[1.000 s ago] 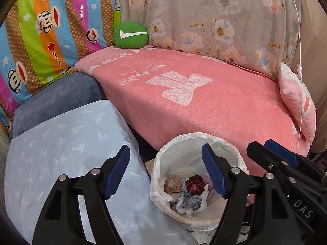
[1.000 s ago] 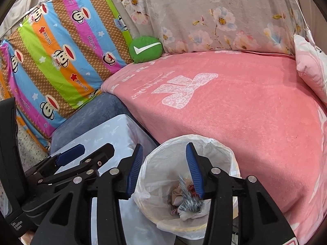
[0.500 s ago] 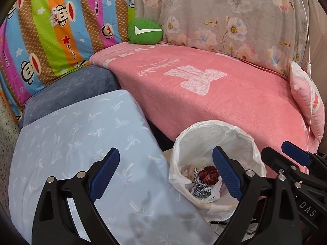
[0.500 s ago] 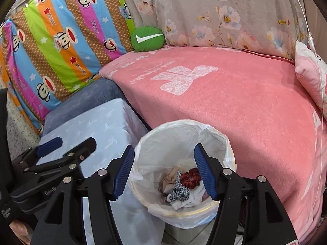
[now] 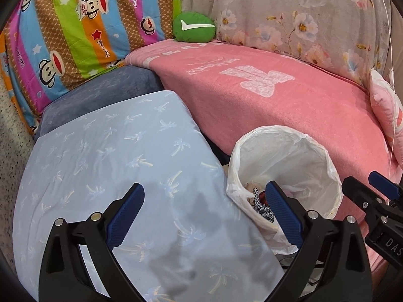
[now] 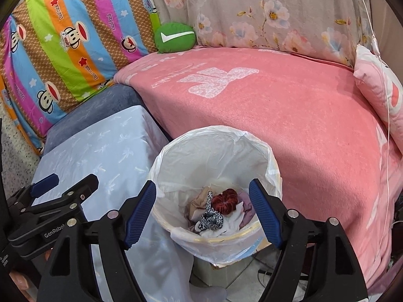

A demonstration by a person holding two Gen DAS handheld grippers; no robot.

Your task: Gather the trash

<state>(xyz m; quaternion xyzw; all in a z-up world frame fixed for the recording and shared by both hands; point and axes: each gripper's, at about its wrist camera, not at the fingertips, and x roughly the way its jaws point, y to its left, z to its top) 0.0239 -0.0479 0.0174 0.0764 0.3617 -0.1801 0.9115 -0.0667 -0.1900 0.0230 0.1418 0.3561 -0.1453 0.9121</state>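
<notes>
Both grippers are seen w/ nothing gripped atm. The left gripper point(image 5: 205, 202) is spread about as wide as it gets, its jaws having just been opened further, w/ nothing between the blue pads point(image 5: 126, 214); it's held over the light blue palm-print cover point(image 5: 113, 156), and its right pad is seen in front of the bin's rim. The right gripper point(image 6: 202, 201) is also released, jaws just opened further too, nothing pinched; it's pointed down right over the trash bin point(image 6: 216, 146), so the bin's mouth is framed between the two pads. The bin is lined w/ a white bag point(image 6: 273, 173) and is placed on the floor, just beside the pink blanket point(image 6: 289, 115) and the blue cover. The trash is found at the bottom of the bin: a dark red scrunchie point(image 6: 225, 200), a black-and-white spotted piece point(image 6: 211, 217), plus some white and beige crumpled bits. None of it is touched by either gripper. A green pillow point(image 5: 194, 27) is seen at the back, well apart from the bin.
</notes>
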